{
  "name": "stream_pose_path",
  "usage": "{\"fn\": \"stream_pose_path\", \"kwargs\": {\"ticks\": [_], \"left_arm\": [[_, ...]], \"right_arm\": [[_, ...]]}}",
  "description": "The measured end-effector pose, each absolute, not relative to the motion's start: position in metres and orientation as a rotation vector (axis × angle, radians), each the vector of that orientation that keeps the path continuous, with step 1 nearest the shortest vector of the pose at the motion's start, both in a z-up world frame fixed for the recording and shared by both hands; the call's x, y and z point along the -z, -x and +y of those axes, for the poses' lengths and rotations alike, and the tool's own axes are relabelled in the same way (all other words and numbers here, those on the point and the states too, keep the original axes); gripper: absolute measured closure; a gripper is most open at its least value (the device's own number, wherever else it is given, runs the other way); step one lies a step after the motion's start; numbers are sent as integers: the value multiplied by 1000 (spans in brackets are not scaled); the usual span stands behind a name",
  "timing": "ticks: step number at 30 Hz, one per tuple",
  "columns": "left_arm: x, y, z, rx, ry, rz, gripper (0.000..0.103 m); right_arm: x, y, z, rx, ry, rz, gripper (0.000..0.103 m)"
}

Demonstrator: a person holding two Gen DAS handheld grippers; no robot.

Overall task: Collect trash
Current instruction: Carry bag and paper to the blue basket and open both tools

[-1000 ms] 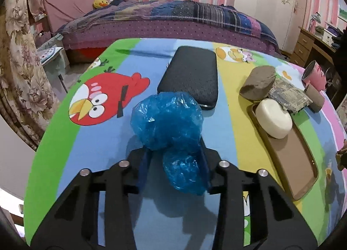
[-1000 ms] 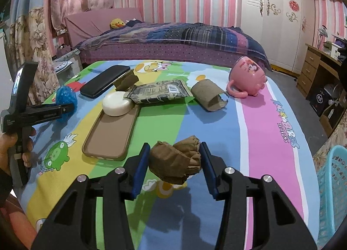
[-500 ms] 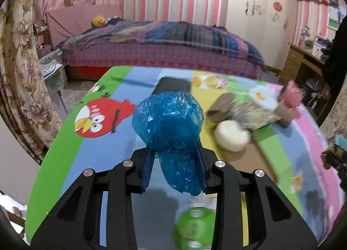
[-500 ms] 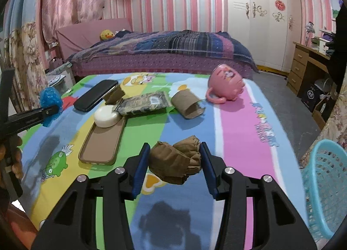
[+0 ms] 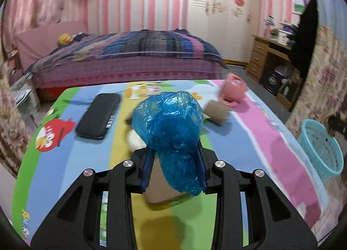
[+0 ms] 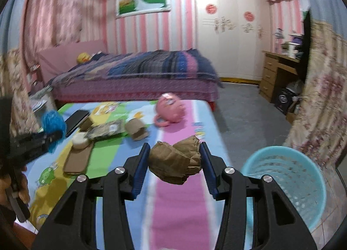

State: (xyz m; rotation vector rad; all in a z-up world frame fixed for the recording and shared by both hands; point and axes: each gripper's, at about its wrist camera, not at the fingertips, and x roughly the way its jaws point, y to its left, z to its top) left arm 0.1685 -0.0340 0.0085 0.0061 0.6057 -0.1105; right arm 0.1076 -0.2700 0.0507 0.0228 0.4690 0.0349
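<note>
**Both grippers loaded; bin lies to the right, R nearer**

L gripper (image 5: 173, 168): fingers clamped on blue bag (image 5: 168, 122), a crumpled plastic wad bulging up and fwd past the tips, held above the table (image 5: 71, 163) mid-span. No contact w/ the cloth below.

R gripper (image 6: 174, 167): fingers clamped on brown paper wad (image 6: 175, 164), long axis roughly across the fingers, held over the table's pink stripe near its right edge.

Bin (image 6: 286, 182): teal basket on the floor, off the table's right side. In R view it sits just beside and below-right of the R fingers, rim open upward, inside not clearly readable. In L view the bin (image 5: 321, 148) is well apart, far right of frame, w/ the width of the table between.

Judgement: key relation is bin-to-fingers bearing, right and down for both. R hand is nearer and should drop first; L must cross rightward over the table.

Other items on table, untouched: pink cup (image 6: 170, 111), cardboard roll (image 6: 136, 129), soap (image 6: 80, 140), tray (image 6: 78, 161), black case (image 5: 98, 118). Frames blurred; fine detail not readable.

Risk: blue bag is light, may cling or drift past the rim.
</note>
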Motion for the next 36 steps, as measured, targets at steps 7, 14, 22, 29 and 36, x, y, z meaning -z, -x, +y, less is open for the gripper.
{"fn": "stream_pose_path", "kwargs": {"ticks": [7,14,22,29,36], "left_arm": [[-9,-159,-109,243,-93,605,70],[-14,-157,-180,428,-46,633,70],[-3,-161,-288,593,-84,660,70],[22,-165,-355,660,-132,696,70],[43,-170,-380,650,-188,713,61]], "right_arm": [[-46,-84,-364,145,-65,482,56],[-38,-61,-435,270,-73,498,56],[-30,-55,-471,318,-78,507,56],[-9,-61,-495,344,-107,527,56],[12,-65,-505,345,-140,544,57]]}}
